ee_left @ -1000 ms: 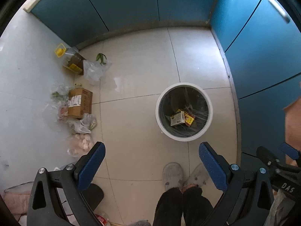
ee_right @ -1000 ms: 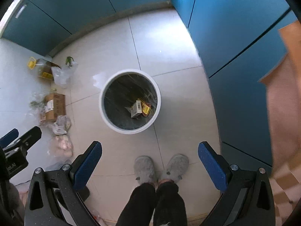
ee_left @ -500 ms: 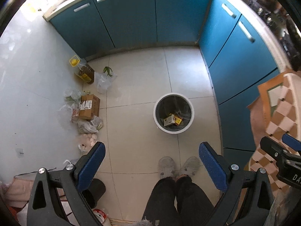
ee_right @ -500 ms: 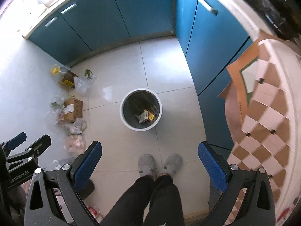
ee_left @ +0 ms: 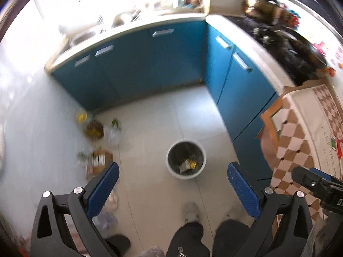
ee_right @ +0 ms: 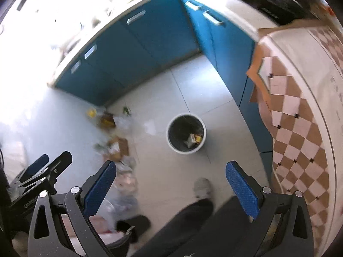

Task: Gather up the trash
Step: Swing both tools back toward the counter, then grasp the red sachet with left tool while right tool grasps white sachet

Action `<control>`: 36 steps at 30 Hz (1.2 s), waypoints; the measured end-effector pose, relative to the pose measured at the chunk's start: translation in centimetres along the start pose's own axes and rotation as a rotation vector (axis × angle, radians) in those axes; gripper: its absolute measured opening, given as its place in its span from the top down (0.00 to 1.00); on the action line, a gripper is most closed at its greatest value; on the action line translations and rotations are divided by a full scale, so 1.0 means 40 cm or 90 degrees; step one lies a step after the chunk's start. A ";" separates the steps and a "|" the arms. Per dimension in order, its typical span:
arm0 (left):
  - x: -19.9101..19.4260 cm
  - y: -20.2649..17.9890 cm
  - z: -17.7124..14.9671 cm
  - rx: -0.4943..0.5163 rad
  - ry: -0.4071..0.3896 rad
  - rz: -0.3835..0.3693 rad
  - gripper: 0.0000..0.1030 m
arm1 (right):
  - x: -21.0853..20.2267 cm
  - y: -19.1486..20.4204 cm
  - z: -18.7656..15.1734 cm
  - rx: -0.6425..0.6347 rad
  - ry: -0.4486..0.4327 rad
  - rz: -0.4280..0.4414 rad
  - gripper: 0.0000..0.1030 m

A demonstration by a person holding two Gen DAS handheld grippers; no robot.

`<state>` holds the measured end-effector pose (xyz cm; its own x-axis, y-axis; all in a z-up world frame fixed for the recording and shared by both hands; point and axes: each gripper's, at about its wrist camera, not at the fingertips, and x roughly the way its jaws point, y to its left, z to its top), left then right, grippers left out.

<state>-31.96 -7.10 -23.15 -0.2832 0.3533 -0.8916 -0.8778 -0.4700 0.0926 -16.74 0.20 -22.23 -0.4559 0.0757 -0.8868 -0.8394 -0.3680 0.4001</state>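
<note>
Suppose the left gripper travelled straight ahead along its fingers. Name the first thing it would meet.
Probably the white trash bin on the floor, or the tile just before it. The open left gripper holds nothing, and nothing shows in between. Depth is unclear in this blurred fisheye view.

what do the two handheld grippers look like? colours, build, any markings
Both match: the left gripper and right gripper have black angular frames with triangular cut-outs and silver pivot screws. Their fingers carry flat blue pads with fine dotted texture. The left gripper's body, seen from the right wrist view, bears small white lettering, too blurred to read. No cables visible.
</note>
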 end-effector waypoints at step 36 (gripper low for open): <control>0.012 -1.512 -0.411 0.557 0.245 -0.257 0.75 | -0.546 -1.433 -0.625 0.665 -0.137 -0.204 0.01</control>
<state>27.33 8.18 -36.47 0.1017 -0.0005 -0.9948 -0.8970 0.4324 -0.0920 48.73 -3.54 -31.59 -0.1300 0.2238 -0.9659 -0.7180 0.6506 0.2474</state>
